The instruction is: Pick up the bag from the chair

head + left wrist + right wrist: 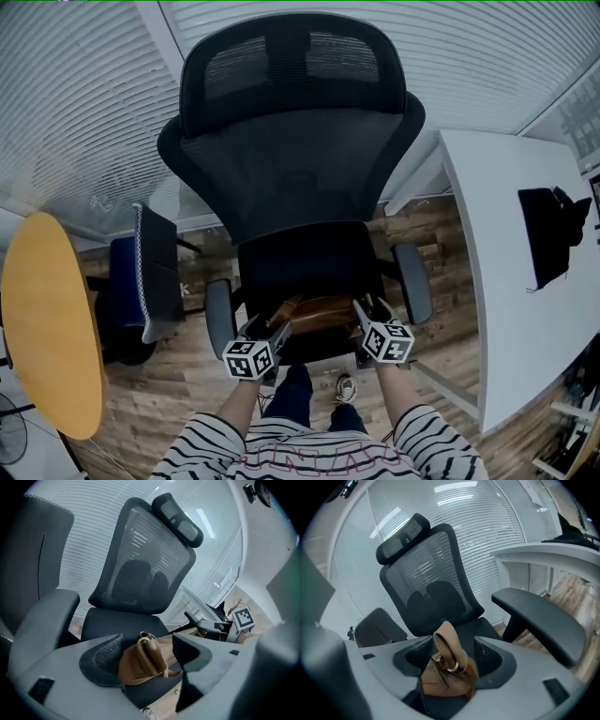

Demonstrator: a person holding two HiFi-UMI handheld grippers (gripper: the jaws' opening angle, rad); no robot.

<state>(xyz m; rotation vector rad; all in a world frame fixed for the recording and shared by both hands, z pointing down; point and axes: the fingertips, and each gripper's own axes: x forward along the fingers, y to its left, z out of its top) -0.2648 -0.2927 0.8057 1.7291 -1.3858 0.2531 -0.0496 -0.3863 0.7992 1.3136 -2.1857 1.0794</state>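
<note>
A brown leather bag (319, 314) lies on the front edge of the black mesh office chair's (300, 169) seat. My left gripper (278, 322) is at the bag's left end and my right gripper (361, 309) at its right end. In the left gripper view the bag (140, 663) sits between the open jaws of the left gripper (147, 656), against the left pad, with a gap on the right. In the right gripper view the bag's (450, 667) strap and brass ring stand upright between the open jaws of the right gripper (452, 660).
The chair's armrests (220, 319) (412, 281) flank both grippers. A white desk (516, 262) with a dark object (553, 230) stands to the right. To the left are a yellow round table (47, 319) and another dark chair (141, 281). Window blinds lie behind, wooden floor below.
</note>
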